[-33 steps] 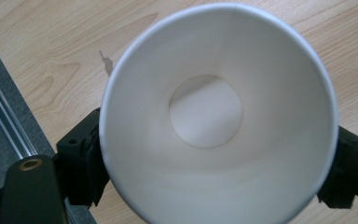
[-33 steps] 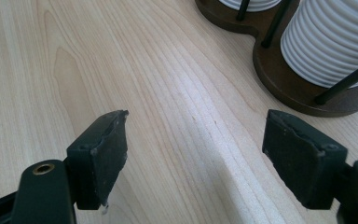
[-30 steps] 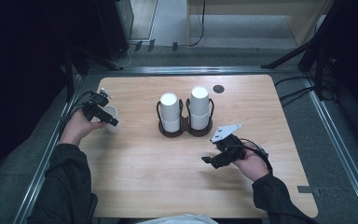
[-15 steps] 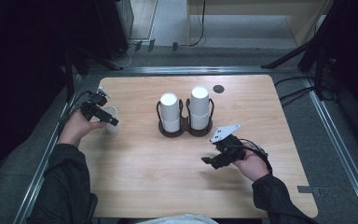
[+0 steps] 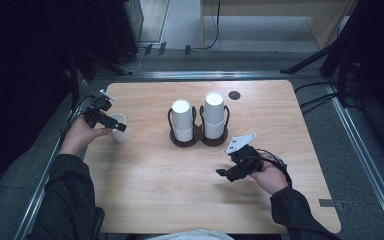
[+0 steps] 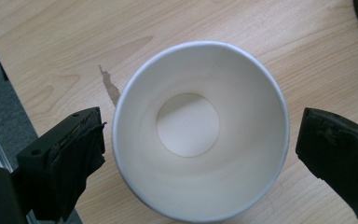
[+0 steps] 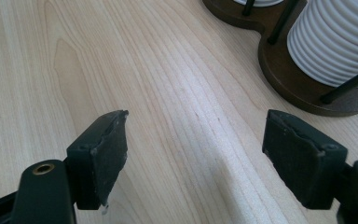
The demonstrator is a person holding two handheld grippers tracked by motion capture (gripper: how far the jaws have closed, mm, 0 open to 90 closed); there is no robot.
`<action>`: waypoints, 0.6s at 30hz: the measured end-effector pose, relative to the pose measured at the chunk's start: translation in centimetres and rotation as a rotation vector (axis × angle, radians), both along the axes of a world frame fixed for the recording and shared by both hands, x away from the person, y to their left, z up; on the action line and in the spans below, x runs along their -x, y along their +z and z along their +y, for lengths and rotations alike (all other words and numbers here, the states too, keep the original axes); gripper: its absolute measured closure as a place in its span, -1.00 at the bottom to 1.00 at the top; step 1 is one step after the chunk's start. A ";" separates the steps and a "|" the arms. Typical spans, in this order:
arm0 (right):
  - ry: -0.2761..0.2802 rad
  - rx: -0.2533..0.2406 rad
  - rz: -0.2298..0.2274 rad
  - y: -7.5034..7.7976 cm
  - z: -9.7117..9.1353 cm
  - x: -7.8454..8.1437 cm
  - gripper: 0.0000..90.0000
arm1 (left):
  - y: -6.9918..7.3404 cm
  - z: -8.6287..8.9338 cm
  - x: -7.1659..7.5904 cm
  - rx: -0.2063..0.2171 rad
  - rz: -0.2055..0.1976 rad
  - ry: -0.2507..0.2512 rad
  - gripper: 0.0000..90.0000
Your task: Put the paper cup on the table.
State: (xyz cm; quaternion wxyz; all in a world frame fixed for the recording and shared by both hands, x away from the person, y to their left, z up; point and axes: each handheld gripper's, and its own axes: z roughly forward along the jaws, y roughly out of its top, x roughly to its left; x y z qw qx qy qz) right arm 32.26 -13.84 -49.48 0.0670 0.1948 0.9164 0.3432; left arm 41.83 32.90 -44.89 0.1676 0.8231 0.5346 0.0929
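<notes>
A white paper cup (image 5: 120, 134) stands upright and empty on the table's left side. My left gripper (image 5: 116, 123) reaches over it from the left. In the left gripper view the cup (image 6: 200, 186) sits between the two black pads (image 6: 77, 161), with a thin gap on each side. These jaws have just been opening and now stand open around the cup. My right gripper (image 5: 225, 172) hovers open over bare wood at the front right, and nothing lies between its pads (image 7: 100, 154).
A dark wooden holder (image 5: 198, 141) in the table's middle carries two stacks of upturned white cups (image 5: 182, 117); its base (image 7: 284, 70) lies just right of and beyond my right gripper. A small black disc (image 5: 234, 95) lies near the far edge. Metal rails border the table.
The left gripper has shifted slightly at the cup, which stays standing on the table. The right hand has not moved.
</notes>
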 end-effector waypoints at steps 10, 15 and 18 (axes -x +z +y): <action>0.008 0.003 0.002 0.0 0.1 0.0 -0.51 | 1.5 0.5 0.7 0.037 -0.053 0.010 -0.97; 0.010 0.004 -0.001 0.0 0.2 -0.1 -0.51 | 2.6 0.6 1.1 0.060 -0.088 0.012 -0.97; 0.008 0.002 0.000 0.0 0.2 -0.1 -0.51 | 3.4 0.5 1.5 0.093 -0.116 0.005 -0.97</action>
